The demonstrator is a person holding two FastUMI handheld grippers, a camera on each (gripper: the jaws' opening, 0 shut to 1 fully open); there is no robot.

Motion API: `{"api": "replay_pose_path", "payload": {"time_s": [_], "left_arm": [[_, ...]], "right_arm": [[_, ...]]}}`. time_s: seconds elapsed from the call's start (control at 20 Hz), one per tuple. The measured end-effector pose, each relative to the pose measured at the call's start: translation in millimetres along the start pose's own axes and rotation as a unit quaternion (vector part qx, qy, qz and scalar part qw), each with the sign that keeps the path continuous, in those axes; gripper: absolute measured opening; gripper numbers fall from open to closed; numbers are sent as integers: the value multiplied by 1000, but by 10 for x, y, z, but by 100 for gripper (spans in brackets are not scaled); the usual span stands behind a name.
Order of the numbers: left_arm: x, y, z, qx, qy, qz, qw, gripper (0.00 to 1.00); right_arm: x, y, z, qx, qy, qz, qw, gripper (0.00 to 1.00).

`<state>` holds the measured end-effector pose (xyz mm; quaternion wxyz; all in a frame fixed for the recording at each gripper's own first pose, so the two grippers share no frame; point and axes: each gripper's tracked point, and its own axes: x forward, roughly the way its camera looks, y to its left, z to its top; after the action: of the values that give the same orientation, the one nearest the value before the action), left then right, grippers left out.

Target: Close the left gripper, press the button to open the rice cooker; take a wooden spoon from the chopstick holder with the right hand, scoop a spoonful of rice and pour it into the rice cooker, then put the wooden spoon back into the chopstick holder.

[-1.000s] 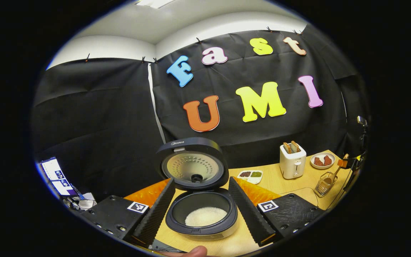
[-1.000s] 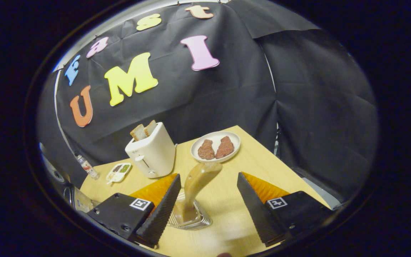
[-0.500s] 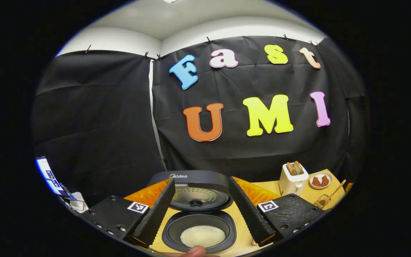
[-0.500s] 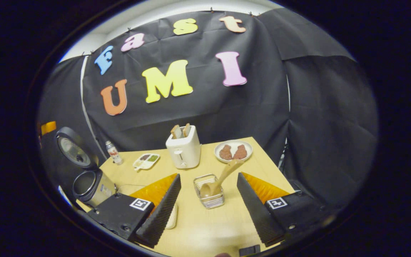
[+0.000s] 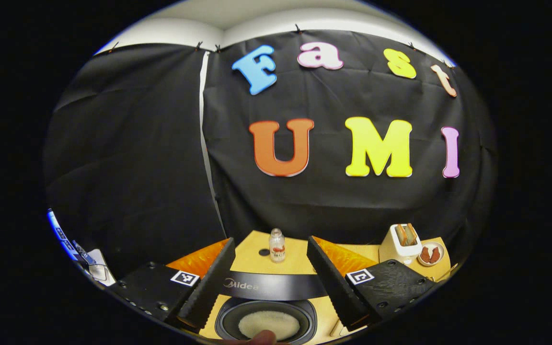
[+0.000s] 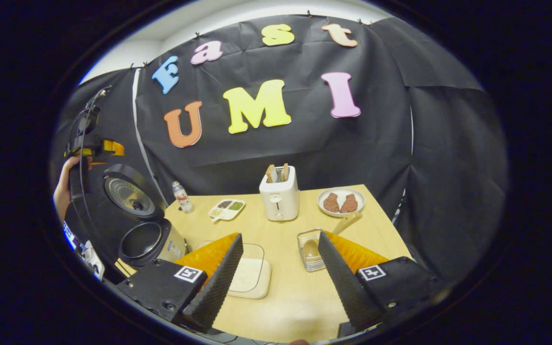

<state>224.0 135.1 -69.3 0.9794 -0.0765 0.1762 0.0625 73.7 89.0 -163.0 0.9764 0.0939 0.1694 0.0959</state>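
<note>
The rice cooker (image 6: 146, 239) stands at the table's left with its lid (image 6: 130, 195) raised. From above, in the left gripper view, white rice (image 5: 269, 323) lies in its pot. My left gripper (image 5: 271, 287) hangs open over the cooker, nothing between its fingers; a hand holds it up high in the right gripper view (image 6: 91, 143). The wooden spoon (image 6: 346, 223) leans in the wire chopstick holder (image 6: 307, 247). My right gripper (image 6: 276, 273) is open and empty, above the table in front of the holder, which sits by its right finger.
A white toaster (image 6: 280, 194) with bread, a plate (image 6: 340, 201) with two brown pieces, a divided dish (image 6: 227, 208) and a small bottle (image 6: 180, 196) stand at the back. A shallow white box (image 6: 252, 273) lies under the right gripper.
The right gripper drew back and up from the holder, leaving the spoon inside. The left gripper rose and moved forward over the open cooker.
</note>
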Motion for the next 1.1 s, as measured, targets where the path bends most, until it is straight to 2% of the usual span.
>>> {"api": "replay_pose_path", "payload": {"time_s": [0.15, 0.2, 0.4, 0.55, 0.6, 0.65, 0.75, 0.8, 0.9, 1.1], "left_arm": [[109, 97, -51, -3, 24, 8, 1000, 96], [116, 91, -157, -3, 48, 7, 999, 96], [33, 93, -260, 19, 57, 9, 998, 99], [-173, 96, -389, 15, 51, 2, 999, 100], [-272, 94, -470, 14, 56, 1, 998, 100], [-332, 114, -551, 16, 55, 1, 998, 100], [-427, 124, -748, 24, 59, 1, 998, 99], [-488, 114, -931, 12, 81, -3, 997, 99], [-597, 99, -1213, -10, 83, -11, 996, 100], [-795, 120, -1785, 11, 100, -5, 995, 98]], "right_arm": [[-23, 44, 34, -5, 0, 5, 1000, 100], [-34, 52, 33, -8, 0, 5, 1000, 100], [-88, 99, 12, 1, 8, 12, 1000, 100], [-142, 133, -7, 1, 12, 15, 1000, 100], [-164, 140, -10, -3, 11, 15, 1000, 96], [-193, 138, -13, -6, 10, 15, 1000, 100], [-247, 146, -41, -10, 13, 17, 1000, 100], [-265, 143, -62, -10, 14, 17, 1000, 100], [-302, 132, -114, -12, 17, 16, 1000, 100], [-366, 111, -246, -25, 32, 11, 999, 100]]}}
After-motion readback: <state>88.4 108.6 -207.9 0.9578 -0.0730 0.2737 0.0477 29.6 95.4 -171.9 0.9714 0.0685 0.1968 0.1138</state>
